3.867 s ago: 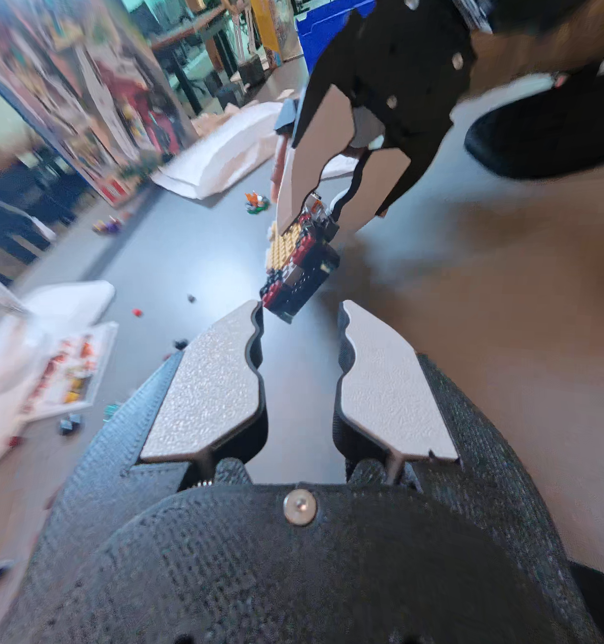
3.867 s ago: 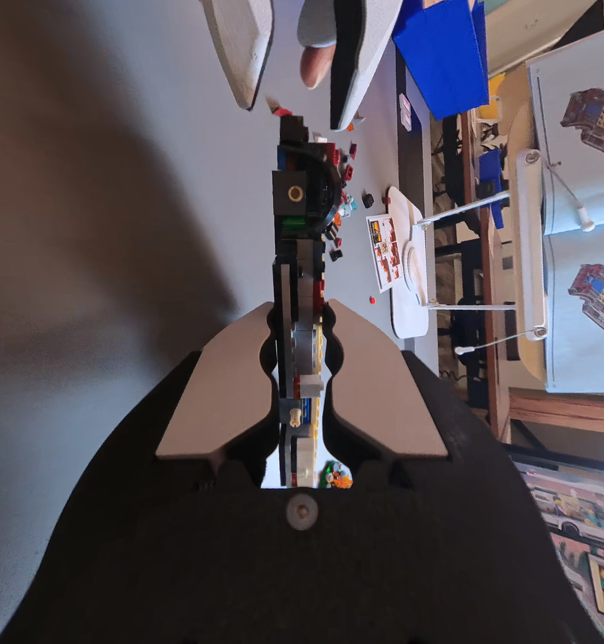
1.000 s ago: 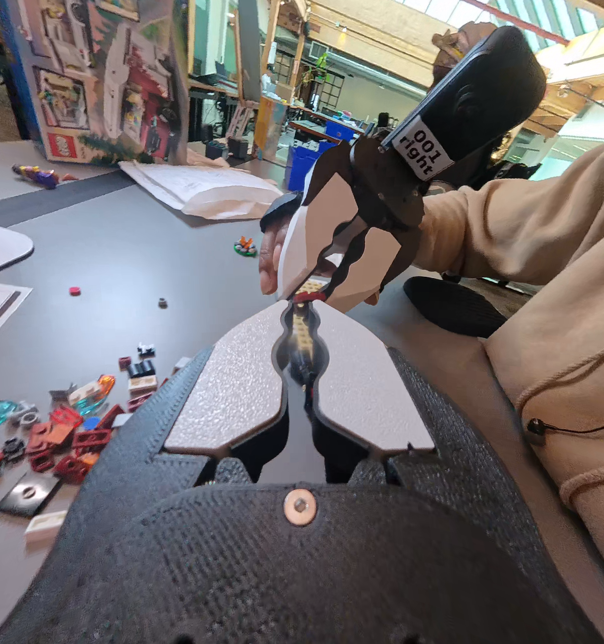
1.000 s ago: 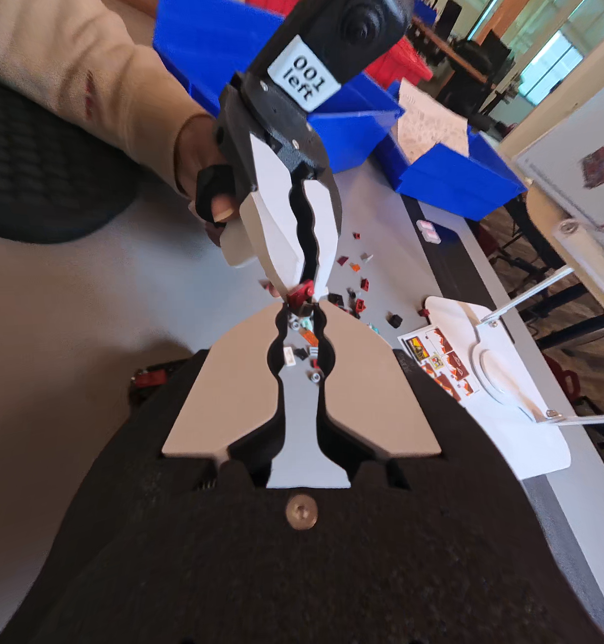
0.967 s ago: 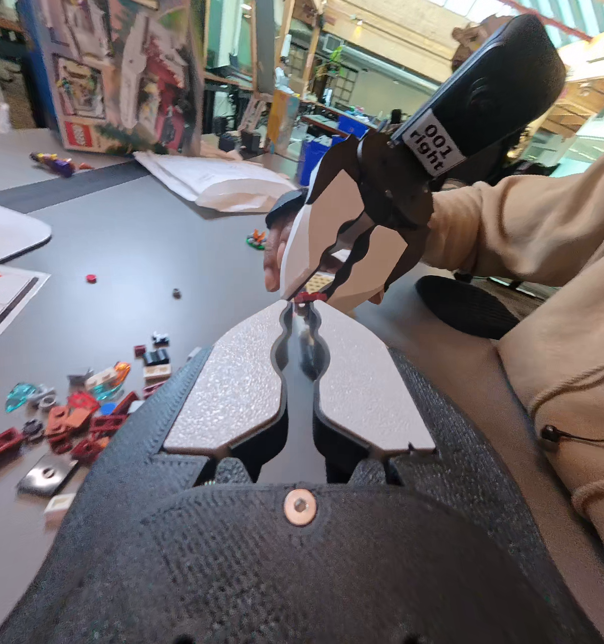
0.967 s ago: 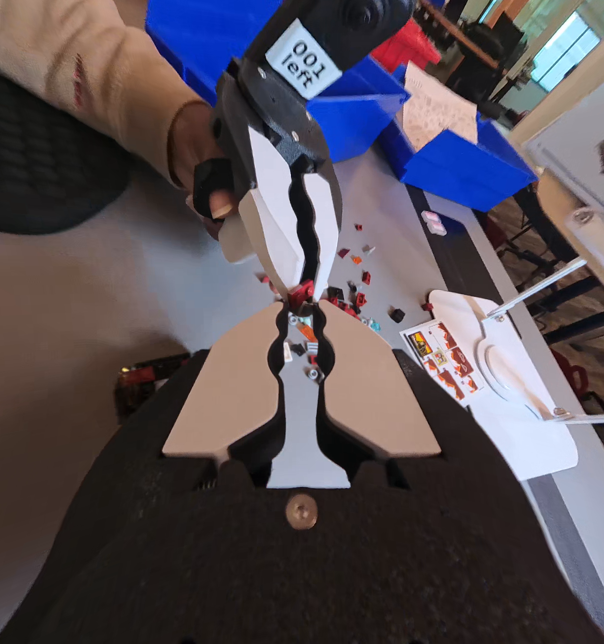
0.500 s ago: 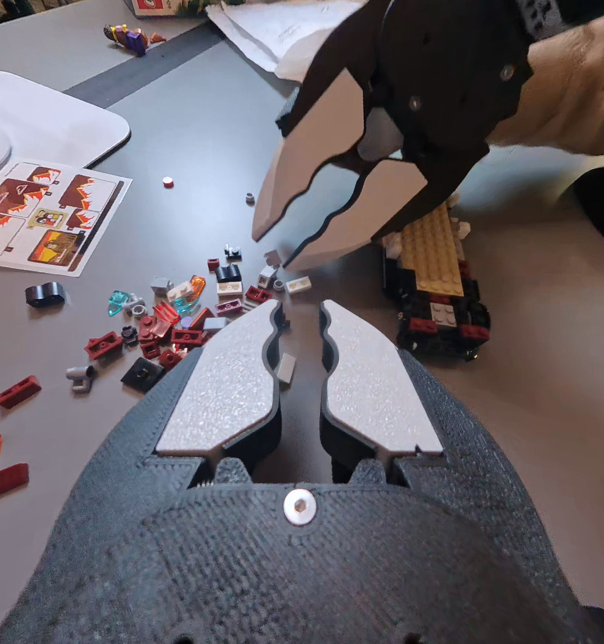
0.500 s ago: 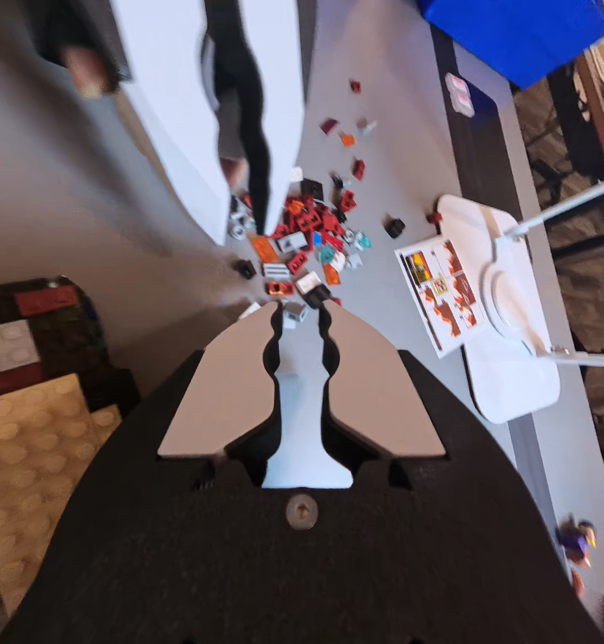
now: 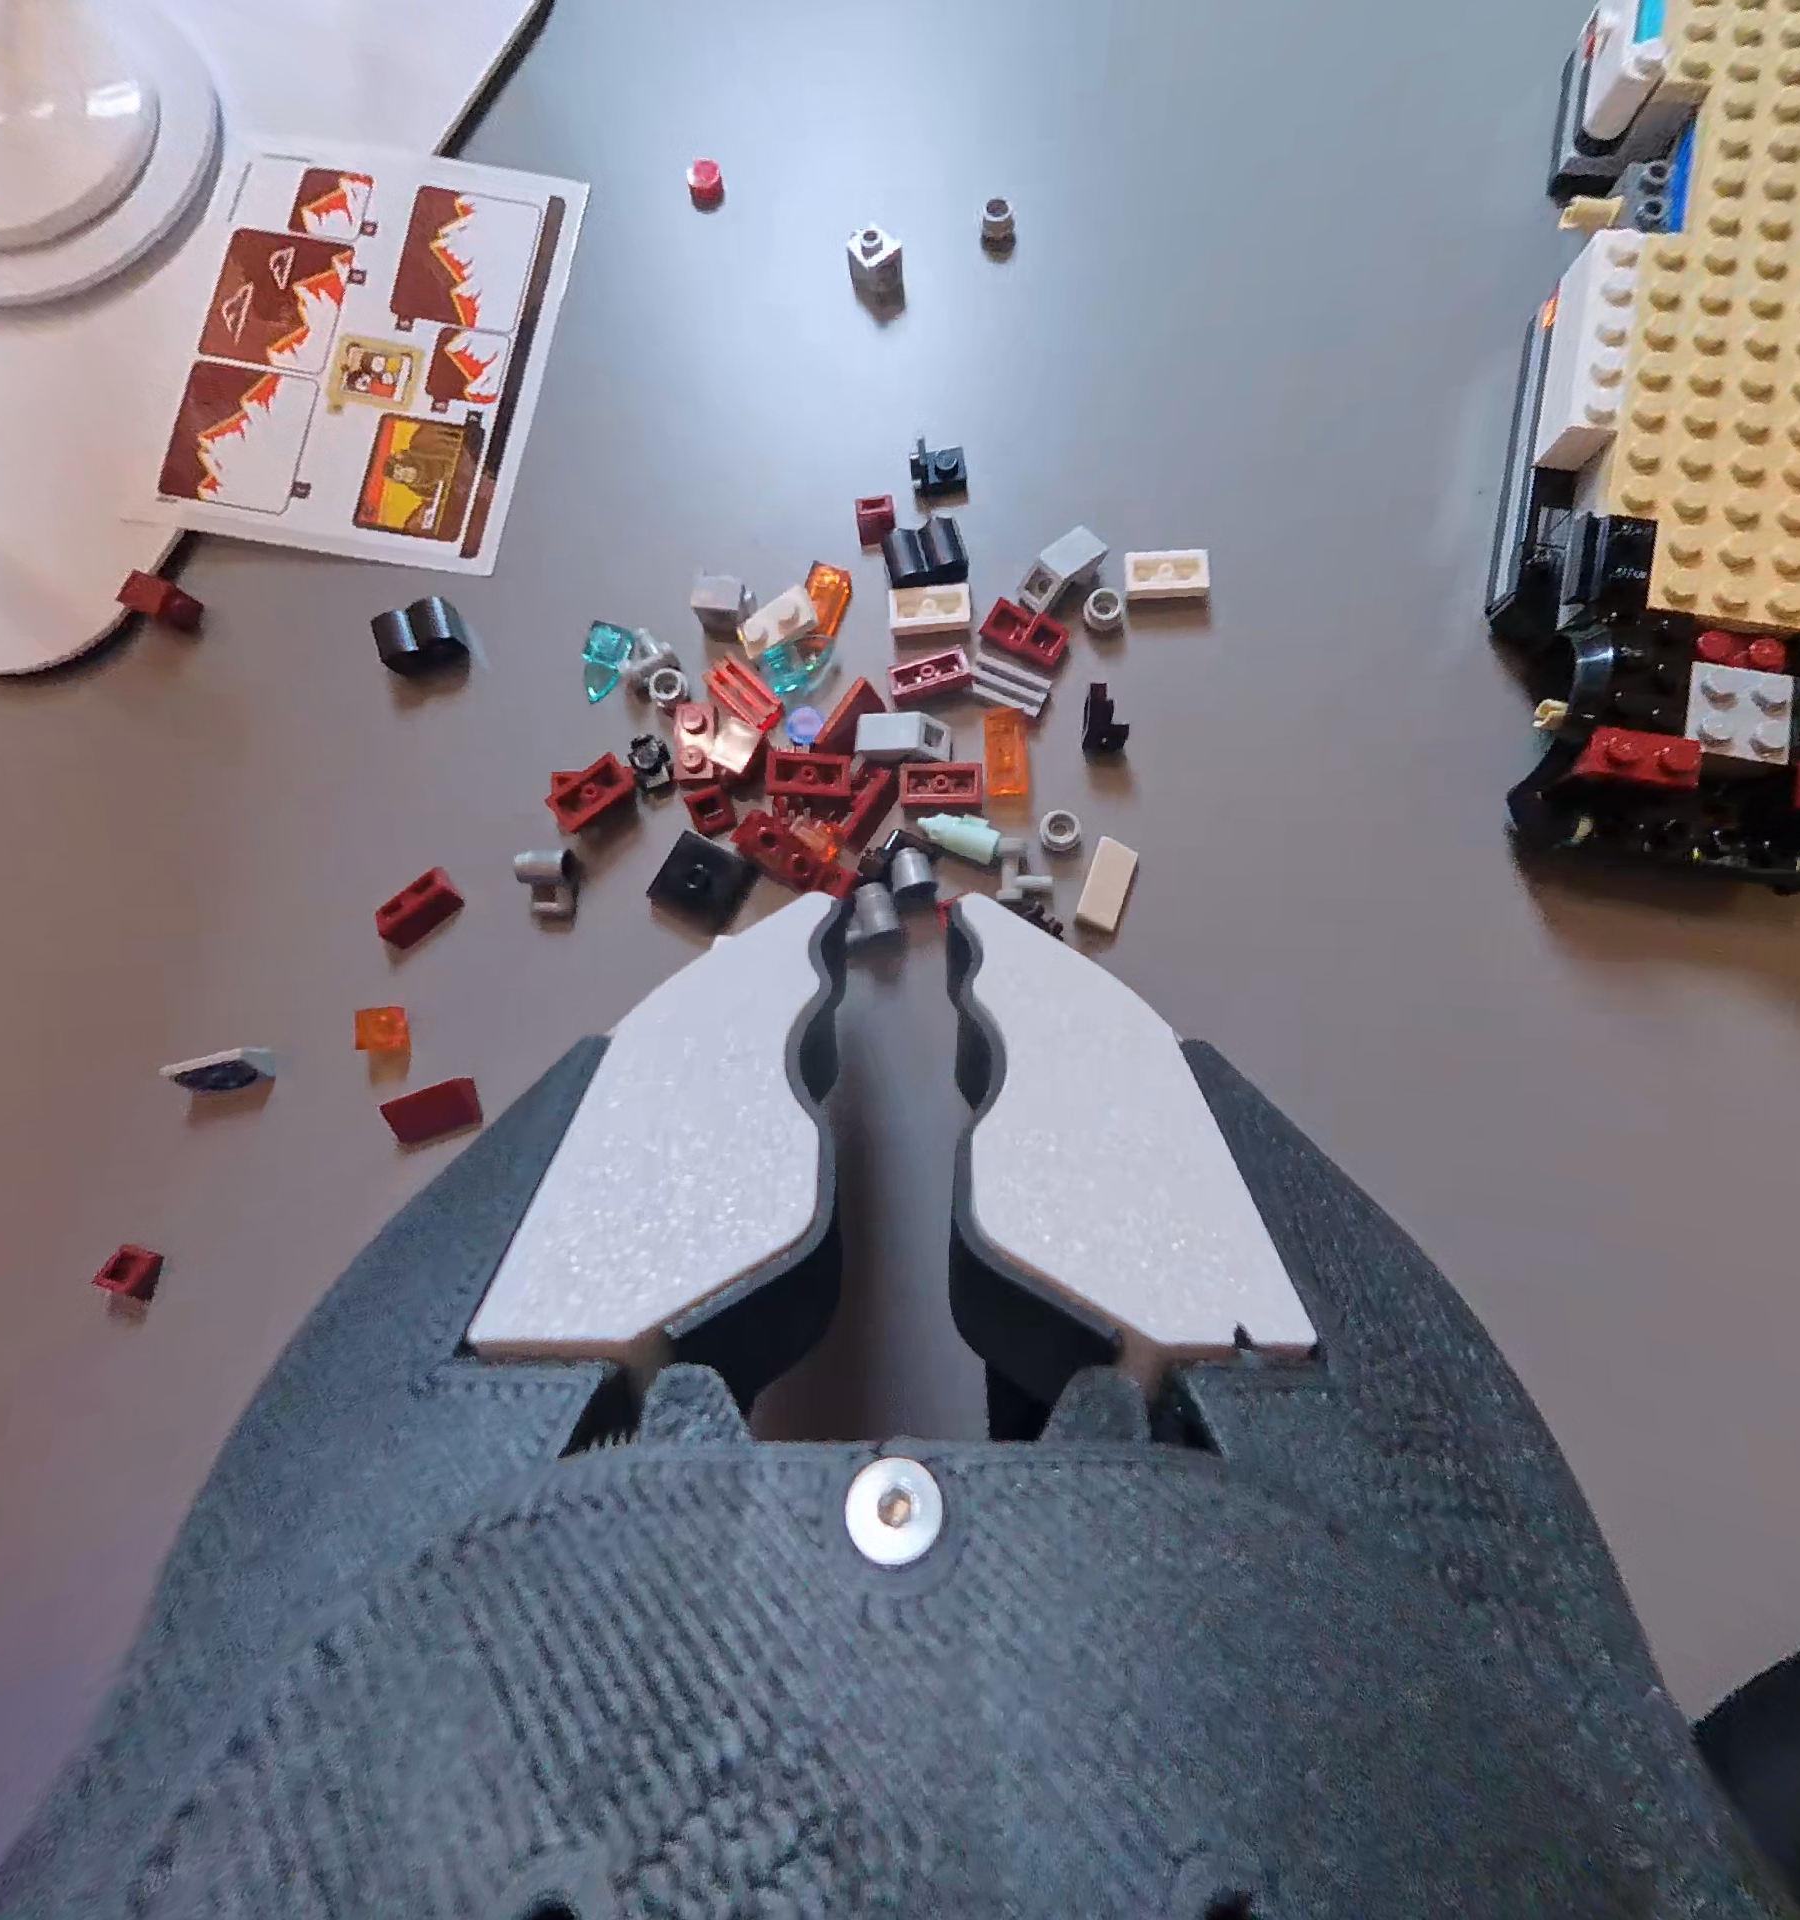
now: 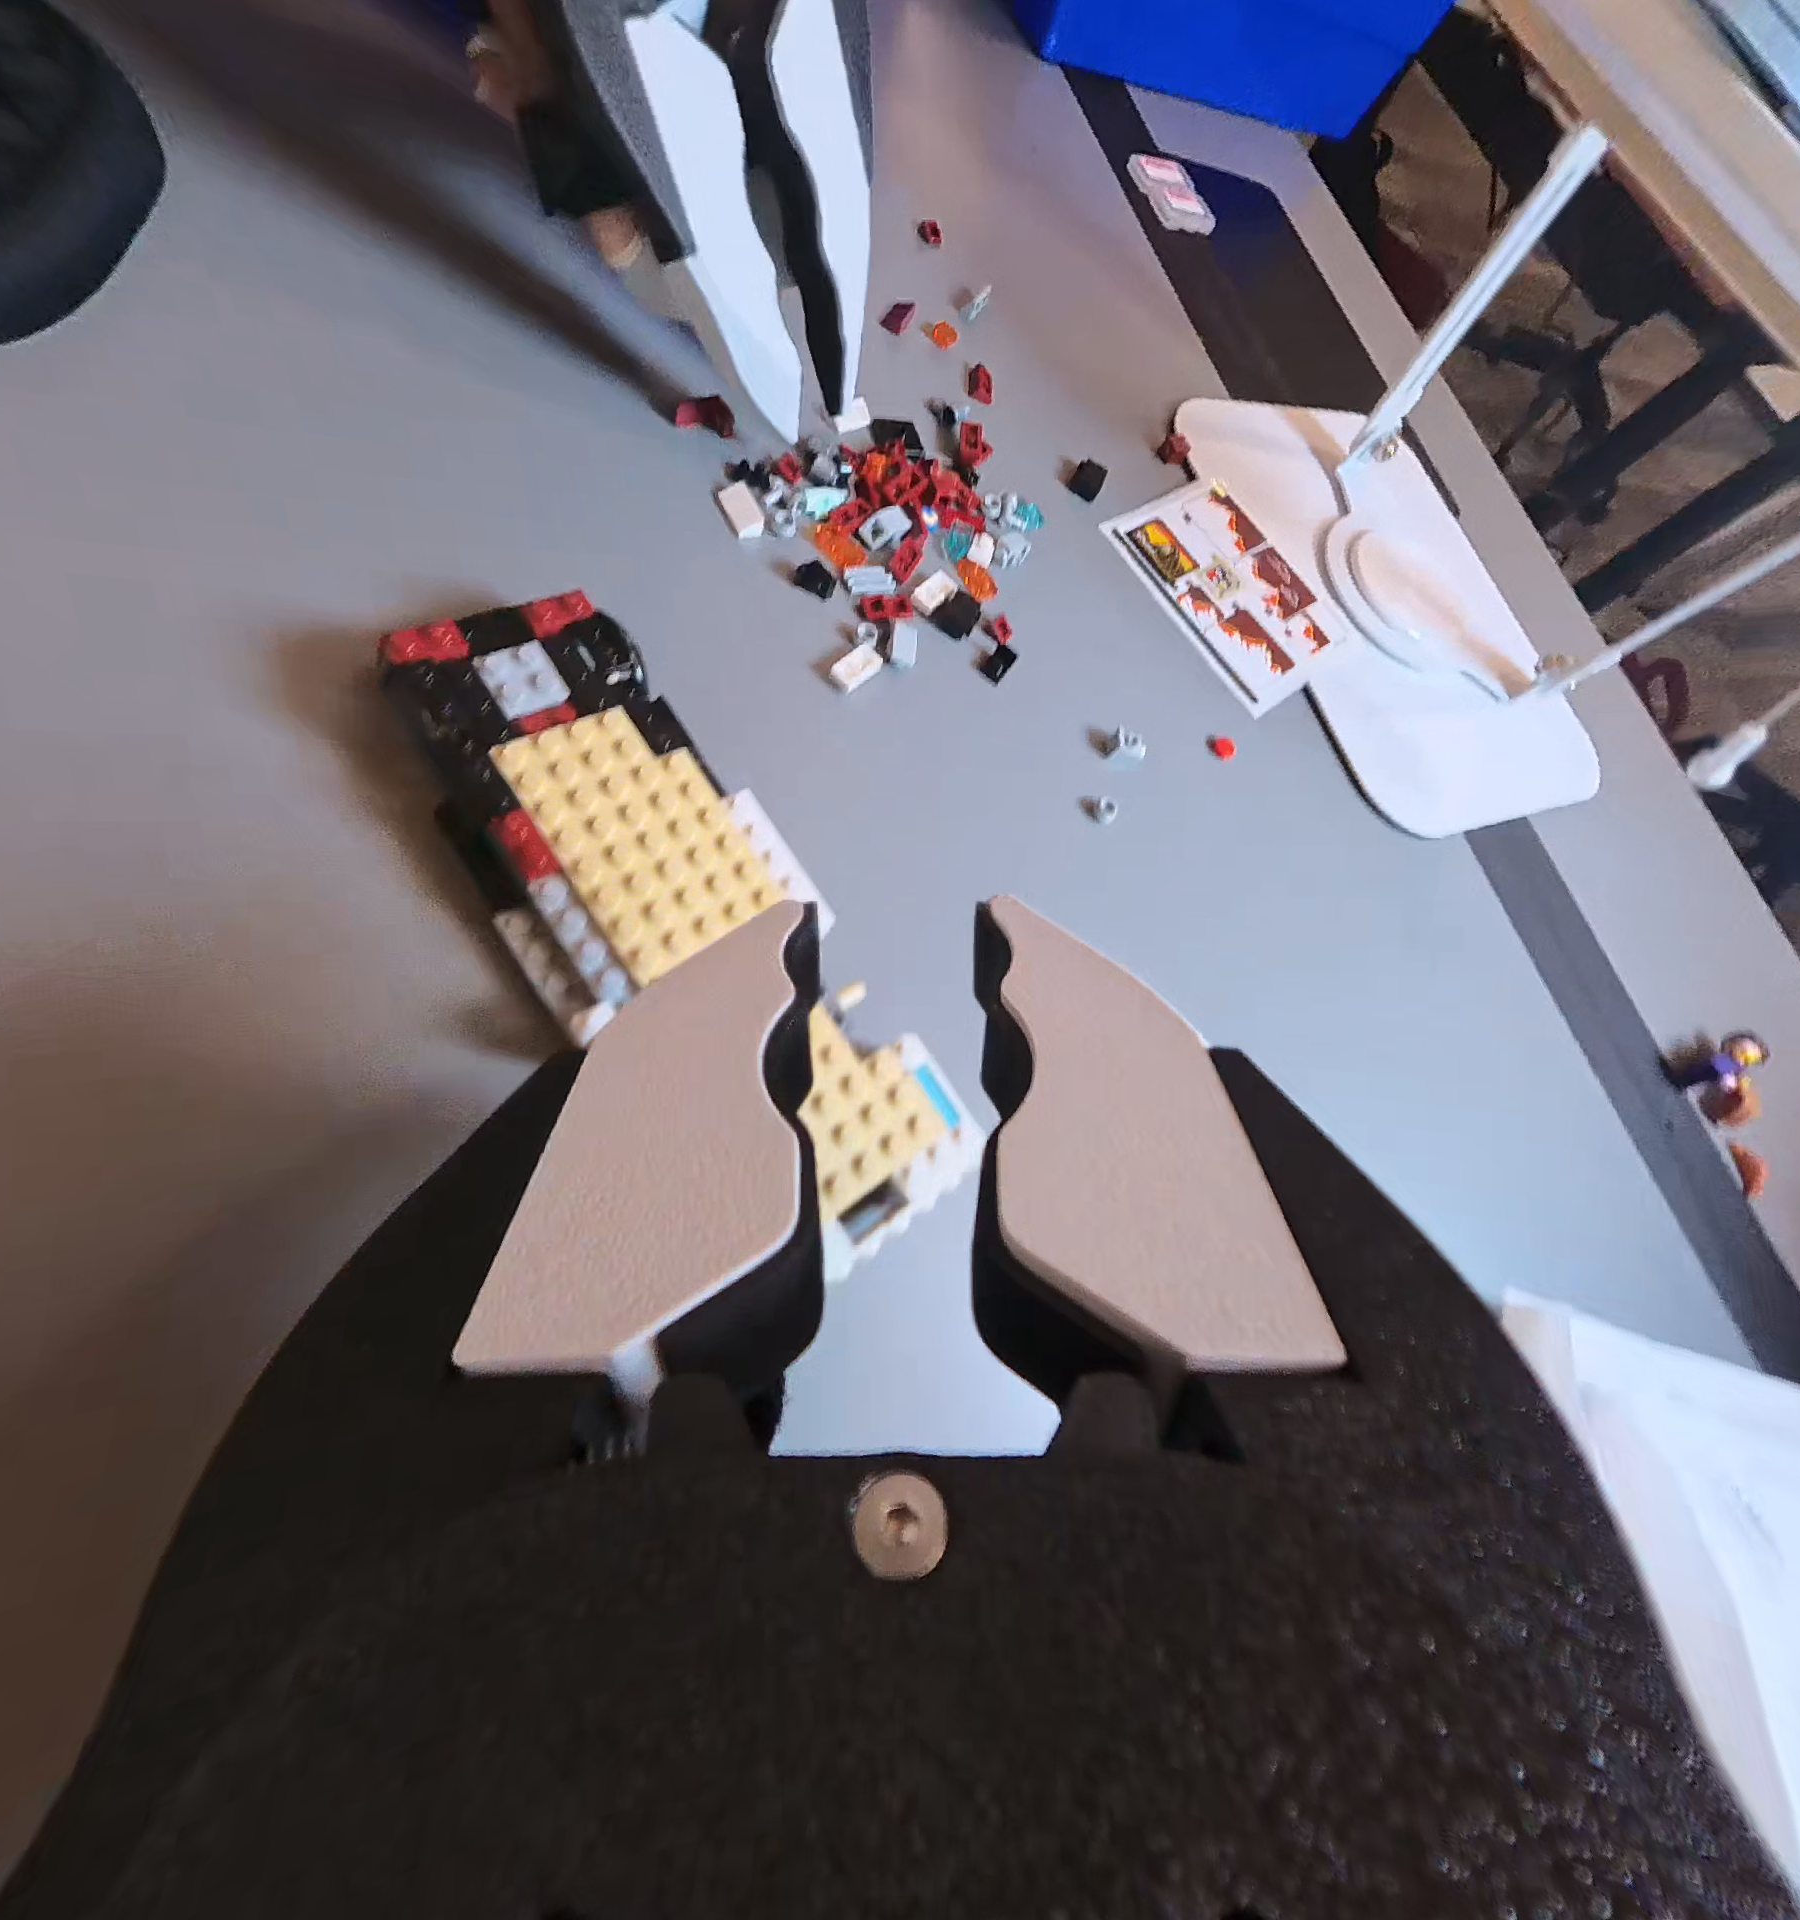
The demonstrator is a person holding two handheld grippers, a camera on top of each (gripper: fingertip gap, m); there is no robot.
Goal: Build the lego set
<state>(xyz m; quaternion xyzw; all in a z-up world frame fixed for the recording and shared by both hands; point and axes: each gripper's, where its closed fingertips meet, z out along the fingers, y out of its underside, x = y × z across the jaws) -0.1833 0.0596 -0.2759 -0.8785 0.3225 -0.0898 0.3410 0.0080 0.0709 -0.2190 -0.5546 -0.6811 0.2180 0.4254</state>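
My left gripper (image 9: 898, 914) is open and low over the near edge of a pile of small loose bricks (image 9: 844, 717), mostly dark red, grey, black and orange. A small grey piece (image 9: 873, 918) lies on the table between its fingertips, and the pads do not press on it. In the right wrist view the left gripper (image 10: 818, 410) points down at the same pile (image 10: 896, 520). My right gripper (image 10: 896, 914) is open and empty, hovering above the near end of a brick model (image 10: 605, 810) with a tan studded top and black, red and white sides. The model (image 9: 1748, 364) lies flat on the grey table.
A sticker sheet (image 9: 356, 353) lies by a white stand base (image 9: 44, 208) left of the pile; both show in the right wrist view (image 10: 1228, 582) (image 10: 1436, 665). A blue bin (image 10: 1228, 52) stands at the back. White paper (image 10: 1727, 1507) and a small figure (image 10: 1727, 1070) lie at the right. One gripper's finger ends stand about 20 centimetres off the other's.
A second ago both grippers met tip to tip in the air around a small dark red piece. Both have since opened. The left dropped to the pile and the right drew back over the model.
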